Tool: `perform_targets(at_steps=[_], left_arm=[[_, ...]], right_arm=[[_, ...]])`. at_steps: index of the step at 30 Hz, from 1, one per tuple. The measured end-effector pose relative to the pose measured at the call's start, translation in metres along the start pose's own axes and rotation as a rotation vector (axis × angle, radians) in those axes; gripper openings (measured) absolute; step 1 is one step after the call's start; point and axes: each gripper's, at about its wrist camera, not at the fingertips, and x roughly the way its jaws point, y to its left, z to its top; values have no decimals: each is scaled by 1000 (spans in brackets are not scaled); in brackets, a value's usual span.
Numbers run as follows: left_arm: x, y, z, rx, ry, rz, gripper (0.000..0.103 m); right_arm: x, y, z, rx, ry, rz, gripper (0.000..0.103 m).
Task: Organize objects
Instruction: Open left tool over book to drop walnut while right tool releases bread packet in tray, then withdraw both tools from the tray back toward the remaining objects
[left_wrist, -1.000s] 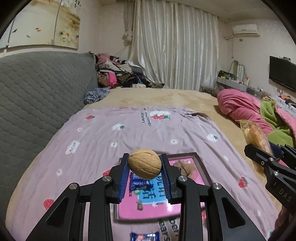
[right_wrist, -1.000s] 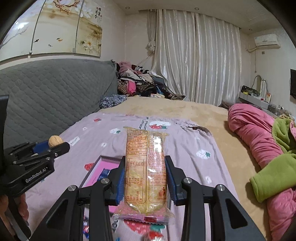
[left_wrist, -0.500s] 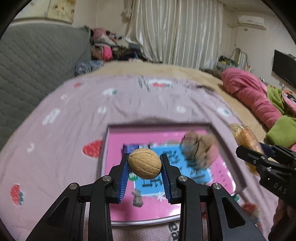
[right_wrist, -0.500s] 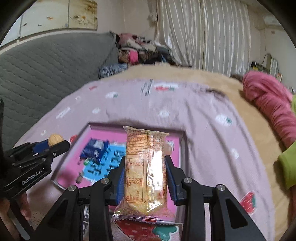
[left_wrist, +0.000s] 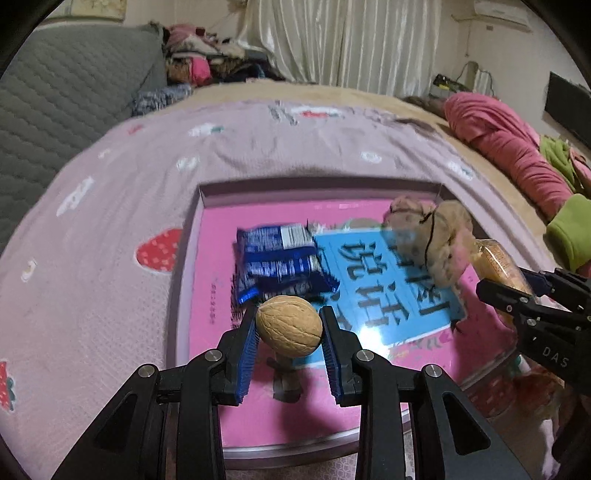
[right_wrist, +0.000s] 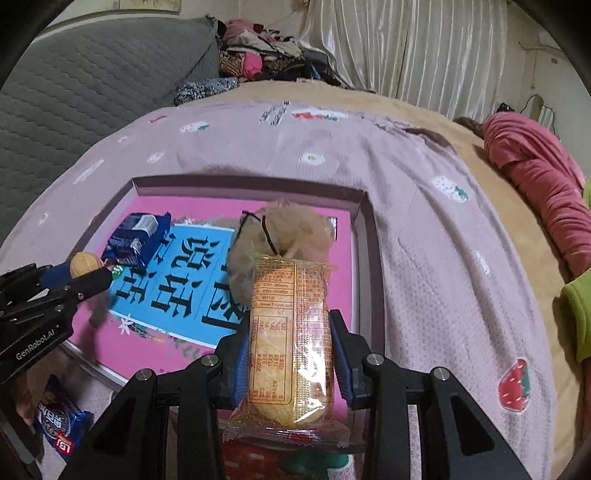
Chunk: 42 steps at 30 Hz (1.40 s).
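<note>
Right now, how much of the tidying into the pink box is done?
Done: a blue packet and a beige pouch already lie in the box. In hand: the left gripper holds a walnut, the right gripper a cracker pack, both over the box. Left: another blue packet outside it.

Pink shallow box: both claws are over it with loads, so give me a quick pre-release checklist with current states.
1. Left claw grips tan ridged walnut: ok.
2. Right claw grips orange clear-wrapped cracker pack: ok.
3. Walnut over bare floor of pink shallow box: ok.
4. Cracker pack clear of beige mesh pouch: cannot tell.
5. Dark blue snack packets clear of walnut: ok.
6. Claws apart from each other: ok.
</note>
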Motion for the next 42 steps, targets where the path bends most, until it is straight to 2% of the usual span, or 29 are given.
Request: perform_targets(at_steps=[4,9,18,21,22,23,25,30,33,36,39,40,42], left_arm=[[7,0,-3,-4,37,-13,33],[14,1,-6,-12,69,-3,33],[14,-4,-6,0,65,11,33],[13,-3,-5,-7,74,23,43],[13,-3,-4,-9,75,22,51],[13,-3,-4,-7,73,20,54],[13,-4,-4,-2,75,28,55],[10,-4,-3,-3,70,24,55],[5,-3,-2,-5,55,25,66],[-2,-2,-1,-8,37,22,68],[-9,-1,1,-12,19,22,71],[-12,-1,1,-10,10,23,77],[-20,-2,2,-3,-6,35,77]], right_arm=[[9,0,-5,-5,52,-2,39],[10,6,-7,-27,64,-7,39],[12,7,-6,-29,83,-19,39],[9,8,-6,-33,71,-29,39],[8,8,-6,-33,66,-32,41],[7,8,-5,-32,62,-34,42],[6,8,-5,-33,59,-32,49],[4,9,-5,-36,56,-33,50],[-1,6,-3,-24,38,-28,52],[-9,1,0,-1,11,-12,62],[-19,-4,2,21,-26,2,63],[-24,-7,3,34,-42,24,63],[-34,-10,3,53,-66,52,63]])
